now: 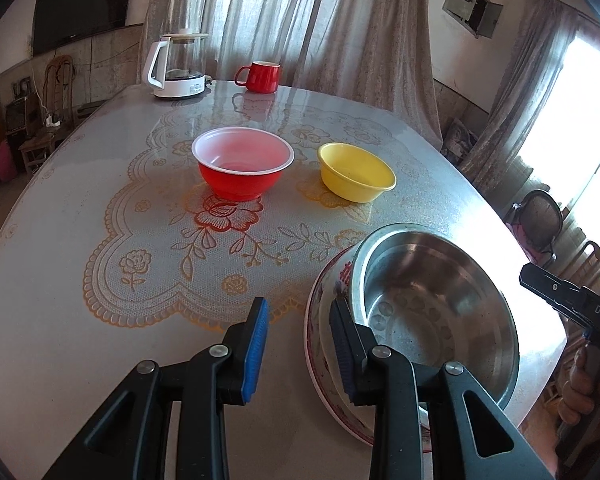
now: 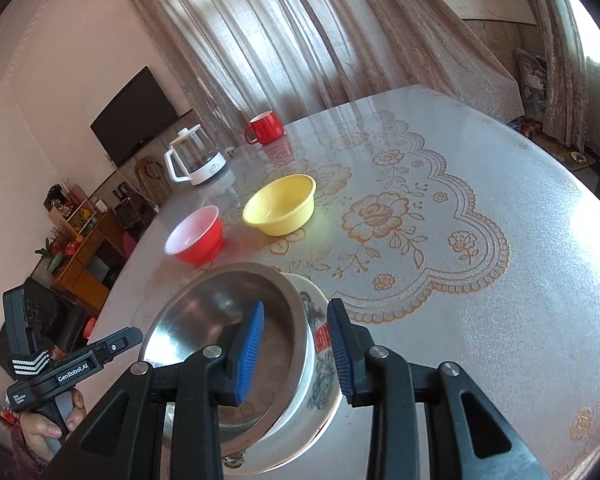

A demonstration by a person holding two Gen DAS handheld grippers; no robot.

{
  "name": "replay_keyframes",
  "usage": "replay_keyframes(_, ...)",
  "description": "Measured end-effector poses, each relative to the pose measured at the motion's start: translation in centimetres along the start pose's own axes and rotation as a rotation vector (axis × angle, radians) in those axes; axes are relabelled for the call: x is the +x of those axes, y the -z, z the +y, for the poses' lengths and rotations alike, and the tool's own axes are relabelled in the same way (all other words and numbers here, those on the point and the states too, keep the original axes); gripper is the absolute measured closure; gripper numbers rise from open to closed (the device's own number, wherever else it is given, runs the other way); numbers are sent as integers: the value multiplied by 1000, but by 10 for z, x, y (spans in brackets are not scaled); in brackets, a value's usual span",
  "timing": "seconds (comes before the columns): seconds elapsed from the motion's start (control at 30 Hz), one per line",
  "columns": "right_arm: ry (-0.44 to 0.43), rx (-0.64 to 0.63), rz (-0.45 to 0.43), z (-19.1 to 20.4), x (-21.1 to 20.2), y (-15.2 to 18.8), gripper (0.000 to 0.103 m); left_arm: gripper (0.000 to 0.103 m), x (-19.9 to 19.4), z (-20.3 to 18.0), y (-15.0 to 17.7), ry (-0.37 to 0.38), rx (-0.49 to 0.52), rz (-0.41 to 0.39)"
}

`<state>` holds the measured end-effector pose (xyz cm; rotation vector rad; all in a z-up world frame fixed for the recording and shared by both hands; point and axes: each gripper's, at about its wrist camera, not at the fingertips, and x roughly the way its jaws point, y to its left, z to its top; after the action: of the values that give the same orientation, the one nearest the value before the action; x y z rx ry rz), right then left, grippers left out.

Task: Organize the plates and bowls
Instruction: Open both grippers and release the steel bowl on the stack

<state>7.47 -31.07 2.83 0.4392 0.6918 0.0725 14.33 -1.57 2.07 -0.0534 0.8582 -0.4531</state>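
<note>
A steel bowl point(image 1: 436, 304) sits tilted inside a white patterned bowl point(image 1: 320, 340) at the table's near edge; both show in the right wrist view, the steel bowl point(image 2: 204, 312) and the patterned bowl point(image 2: 320, 376). My left gripper point(image 1: 300, 344) is open, just left of the stack, its right finger by the patterned rim. My right gripper point(image 2: 296, 352) is open, its jaws on either side of the steel bowl's rim wall. A red bowl point(image 1: 242, 168) and a yellow bowl point(image 1: 356, 176) stand apart mid-table.
A red mug point(image 1: 262, 76) and a white-based glass kettle point(image 1: 178, 66) stand at the far side of the table point(image 1: 80, 280). Chairs and a cabinet stand around it. The right gripper's body shows at the left wrist view's right edge point(image 1: 572, 300).
</note>
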Motion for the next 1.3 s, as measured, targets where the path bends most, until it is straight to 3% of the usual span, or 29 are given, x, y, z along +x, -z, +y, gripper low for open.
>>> replay_keyframes(0.3,-4,33,-6,-27,9,-18,80,71,2,-3,-21,39,40,-18)
replay_keyframes(0.63,-1,-106,11,-29,30,-45,89,71,17,-12,-47,34,47,28)
replay_keyframes(0.97,17,-257,14,-27,52,-62,89,74,29,-15,-70,109,67,36)
replay_keyframes(1.3,-66,-326,114,-10,104,-83,89,77,72,-31,-99,140,115,99)
